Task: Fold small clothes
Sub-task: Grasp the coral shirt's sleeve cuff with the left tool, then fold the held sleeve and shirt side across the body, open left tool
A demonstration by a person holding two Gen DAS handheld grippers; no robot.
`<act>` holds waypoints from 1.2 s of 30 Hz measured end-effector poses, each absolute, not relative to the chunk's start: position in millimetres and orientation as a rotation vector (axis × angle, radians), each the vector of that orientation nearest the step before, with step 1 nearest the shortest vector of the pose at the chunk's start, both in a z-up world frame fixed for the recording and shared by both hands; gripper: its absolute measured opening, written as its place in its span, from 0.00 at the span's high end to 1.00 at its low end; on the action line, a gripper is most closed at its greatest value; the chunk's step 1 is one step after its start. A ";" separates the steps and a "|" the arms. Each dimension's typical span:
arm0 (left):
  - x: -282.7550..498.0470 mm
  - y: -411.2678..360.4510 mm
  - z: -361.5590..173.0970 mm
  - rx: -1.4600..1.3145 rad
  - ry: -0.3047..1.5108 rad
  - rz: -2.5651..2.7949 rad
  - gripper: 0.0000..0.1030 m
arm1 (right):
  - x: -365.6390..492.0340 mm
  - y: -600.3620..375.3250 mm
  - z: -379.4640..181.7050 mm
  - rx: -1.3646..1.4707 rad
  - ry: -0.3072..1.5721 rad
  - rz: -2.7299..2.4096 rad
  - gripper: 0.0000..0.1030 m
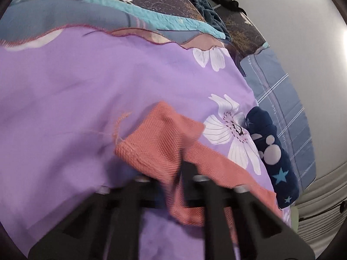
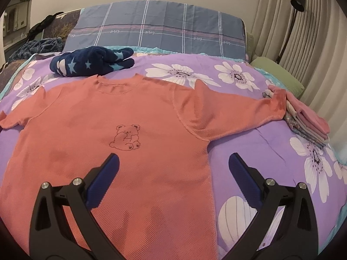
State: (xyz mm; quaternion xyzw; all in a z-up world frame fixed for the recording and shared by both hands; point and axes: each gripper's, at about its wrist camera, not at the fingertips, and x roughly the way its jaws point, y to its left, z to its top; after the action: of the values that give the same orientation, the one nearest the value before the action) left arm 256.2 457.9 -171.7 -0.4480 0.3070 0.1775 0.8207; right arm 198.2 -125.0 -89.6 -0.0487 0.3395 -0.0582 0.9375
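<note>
A salmon-pink child's sweater (image 2: 121,130) with a bear outline lies flat, front up, on the purple flowered bedspread (image 2: 260,147), sleeves spread. My right gripper (image 2: 173,171) is open and empty, hovering over the sweater's lower right side. In the left wrist view my left gripper (image 1: 173,173) is shut on the sweater's left sleeve (image 1: 160,138), lifting the cuff off the bedspread (image 1: 76,86). The view is motion-blurred.
A navy star-print garment (image 2: 91,62) lies bunched beyond the collar; it also shows in the left wrist view (image 1: 273,153). A stack of folded pink clothes (image 2: 303,119) sits at the right by the sleeve end. A blue plaid pillow (image 2: 156,26) lies behind. Curtains hang at right.
</note>
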 end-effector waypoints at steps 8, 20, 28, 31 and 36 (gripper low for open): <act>296.4 328.0 -55.6 -0.673 0.556 0.042 0.97 | 200.6 -145.9 -94.1 -0.030 0.698 -0.130 0.02; 309.9 28.8 -48.7 -0.317 0.692 -0.511 0.60 | 192.6 -195.5 -110.8 0.084 0.723 -0.160 0.02; 307.2 26.4 -90.8 -0.243 0.789 -0.488 0.37 | 202.2 -213.8 -105.2 0.131 0.733 -0.006 0.44; 303.2 43.5 -93.4 -0.218 0.794 -0.438 0.37 | 229.8 -211.0 -98.1 0.193 0.777 0.133 0.83; 305.4 53.1 -109.9 -0.255 0.859 -0.423 0.37 | 277.2 -178.4 -78.0 0.133 0.790 0.225 0.82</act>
State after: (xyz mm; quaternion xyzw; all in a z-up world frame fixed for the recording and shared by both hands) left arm 305.4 53.1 -109.9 -0.1224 0.4120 -0.2032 0.8798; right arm 277.2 -178.4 -78.0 0.0648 0.3835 0.1091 0.9148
